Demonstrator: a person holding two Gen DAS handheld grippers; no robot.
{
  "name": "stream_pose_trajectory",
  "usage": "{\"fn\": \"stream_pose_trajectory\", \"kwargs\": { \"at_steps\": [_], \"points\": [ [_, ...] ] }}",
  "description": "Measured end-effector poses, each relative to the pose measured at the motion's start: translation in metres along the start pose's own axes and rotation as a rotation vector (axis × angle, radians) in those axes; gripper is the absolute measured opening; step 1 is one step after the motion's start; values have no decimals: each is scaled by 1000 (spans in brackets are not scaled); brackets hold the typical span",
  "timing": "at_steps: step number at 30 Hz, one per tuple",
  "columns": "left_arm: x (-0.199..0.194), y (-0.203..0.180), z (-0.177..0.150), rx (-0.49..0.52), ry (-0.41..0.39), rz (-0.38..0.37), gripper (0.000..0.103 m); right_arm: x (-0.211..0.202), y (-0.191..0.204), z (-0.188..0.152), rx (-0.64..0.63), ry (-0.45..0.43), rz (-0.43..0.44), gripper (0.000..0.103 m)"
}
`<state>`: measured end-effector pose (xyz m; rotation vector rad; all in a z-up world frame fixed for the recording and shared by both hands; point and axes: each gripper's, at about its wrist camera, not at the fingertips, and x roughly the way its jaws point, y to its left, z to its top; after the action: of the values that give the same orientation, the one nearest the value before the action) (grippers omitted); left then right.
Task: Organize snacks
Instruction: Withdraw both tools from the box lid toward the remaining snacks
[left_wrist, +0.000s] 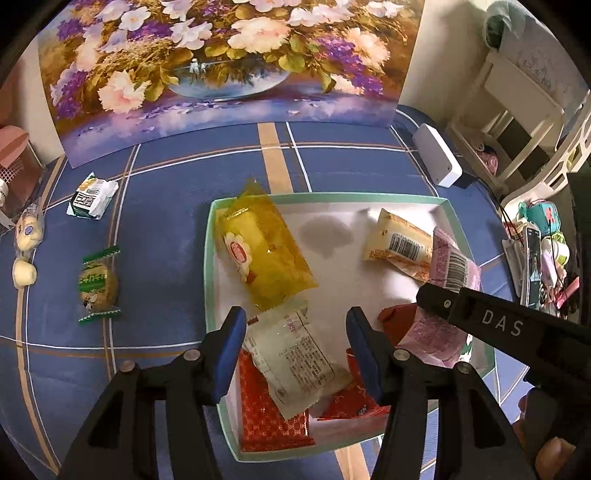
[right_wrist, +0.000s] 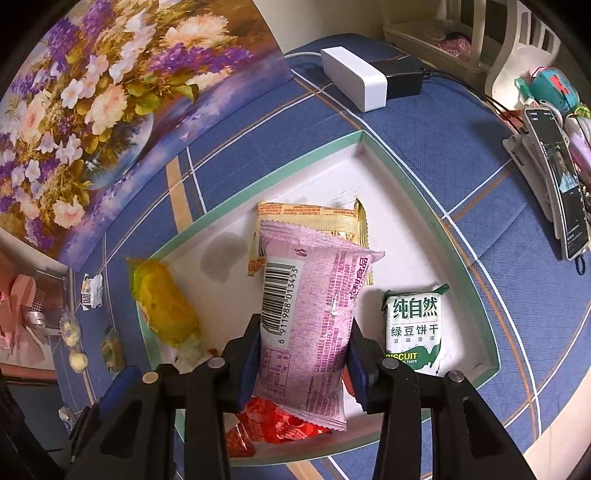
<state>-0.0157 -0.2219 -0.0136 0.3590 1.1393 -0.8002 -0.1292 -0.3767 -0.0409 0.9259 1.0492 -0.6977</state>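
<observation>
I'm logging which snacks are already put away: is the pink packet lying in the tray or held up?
Held up: the right gripper is shut on the pink packet, above the tray, not lying flat.

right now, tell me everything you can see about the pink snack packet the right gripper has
The pink snack packet is a glossy plastic pillow pack with crimped, zigzag-cut ends, printed with darker pink text and a white barcode panel. It looks sealed and slightly puffed. The right gripper is shut on its lower half, blue pads pressing both sides. It is held over the mint-rimmed tray, overlapping a cream-orange packet and red packets in that view.
</observation>
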Motion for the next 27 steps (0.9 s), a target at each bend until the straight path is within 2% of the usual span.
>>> {"fn": "stream_pose_trajectory", "kwargs": {
  "at_steps": [3,4,5,6,8,15,16,18,19,21,27],
  "points": [
    [-2,4,1,-12,-5,1,58,0,1,0,-10,4,-2,47],
    [-2,6,2,-19,-6,3,58,-1,2,0,-18,7,-2,52],
    [-2,10,2,-32,-5,10,59,-1,3,1,-22,7,0,63],
    [-2,13,3,-44,-5,17,65,-2,4,1,-22,1,-1,66],
    [-2,22,4,-74,-10,29,71,-3,6,1,-32,-5,-7,67],
    [-3,55,6,-173,-26,71,73,-1,11,-1,-55,-5,-22,67],
    [-4,63,6,-197,-34,88,76,-1,12,-1,-60,-6,-25,69],
    [-7,75,6,-231,-54,125,94,-2,16,-2,-72,-13,-21,77],
    [-10,83,6,-254,-75,155,95,-2,18,-2,-79,-19,-14,85],
    [-13,96,6,-277,-94,187,95,-4,25,-4,-101,-32,-4,95],
    [-20,133,2,-363,-108,237,95,-10,47,-10,-172,-76,2,103]
  ]
}}
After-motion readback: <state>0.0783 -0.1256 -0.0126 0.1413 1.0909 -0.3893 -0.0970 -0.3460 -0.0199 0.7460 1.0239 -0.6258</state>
